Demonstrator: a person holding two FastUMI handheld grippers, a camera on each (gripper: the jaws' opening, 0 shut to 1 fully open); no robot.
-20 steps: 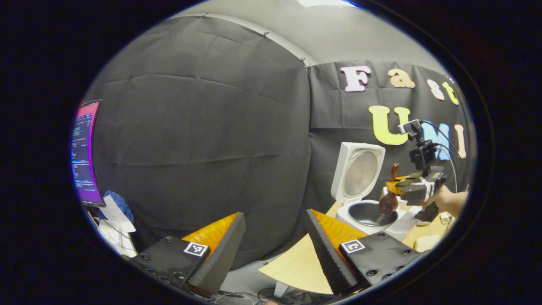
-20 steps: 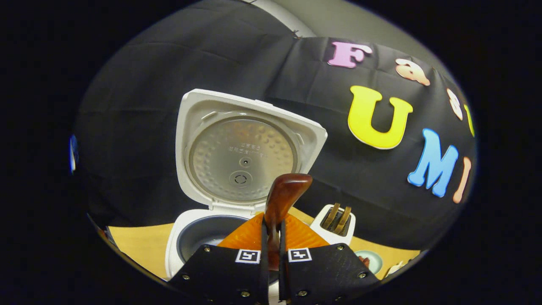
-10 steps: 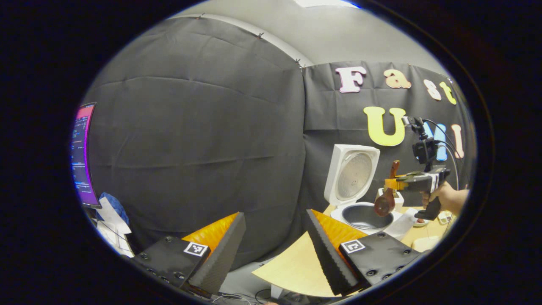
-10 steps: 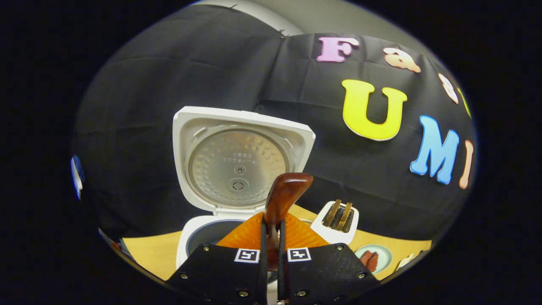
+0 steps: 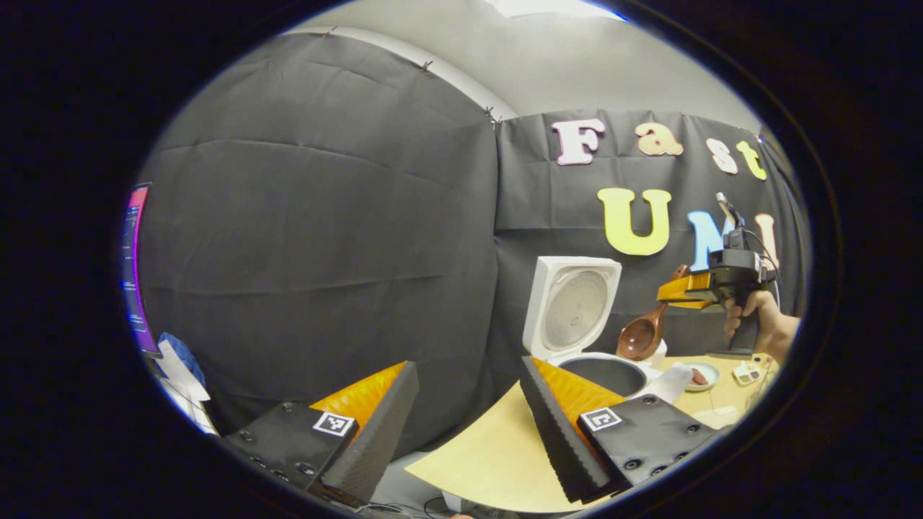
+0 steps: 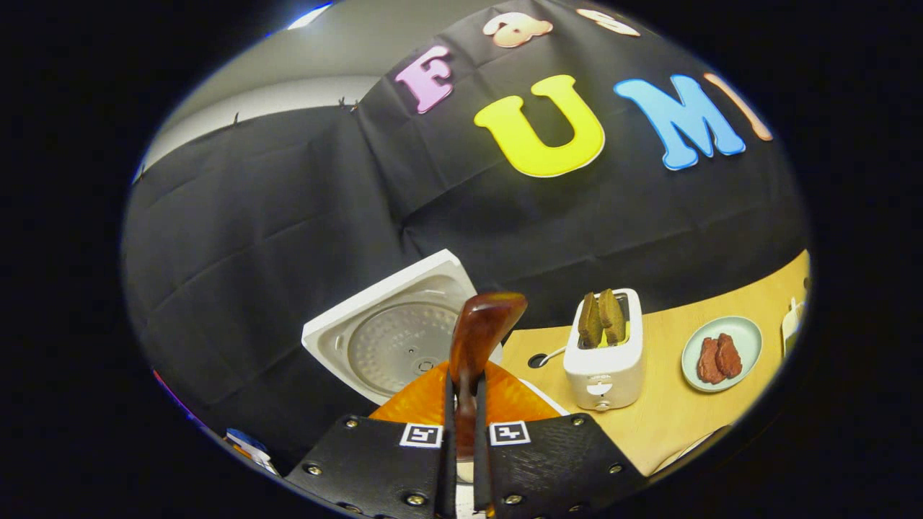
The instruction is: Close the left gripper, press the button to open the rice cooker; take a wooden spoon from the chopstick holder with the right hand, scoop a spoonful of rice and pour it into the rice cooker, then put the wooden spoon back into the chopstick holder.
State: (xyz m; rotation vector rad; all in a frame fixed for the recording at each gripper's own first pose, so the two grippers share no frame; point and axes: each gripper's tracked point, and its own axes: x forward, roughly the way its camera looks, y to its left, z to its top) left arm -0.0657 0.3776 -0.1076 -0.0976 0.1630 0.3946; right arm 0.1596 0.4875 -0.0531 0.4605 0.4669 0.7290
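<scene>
no legible text or labels

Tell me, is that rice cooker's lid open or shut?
Open. The rice cooker has its lid standing upright, showing the dark pot inside.

You will find both views evenly but dimly lit from overhead; a bright ceiling panel [image 5: 548, 6] sits at the top edge of the left gripper view. Note strong fisheye bending toward the rims. Below that panel, the rice cooker lid [image 5: 572, 308] is sharp, while a monitor [image 5: 133, 267] glows oversaturated at the left rim.
</scene>
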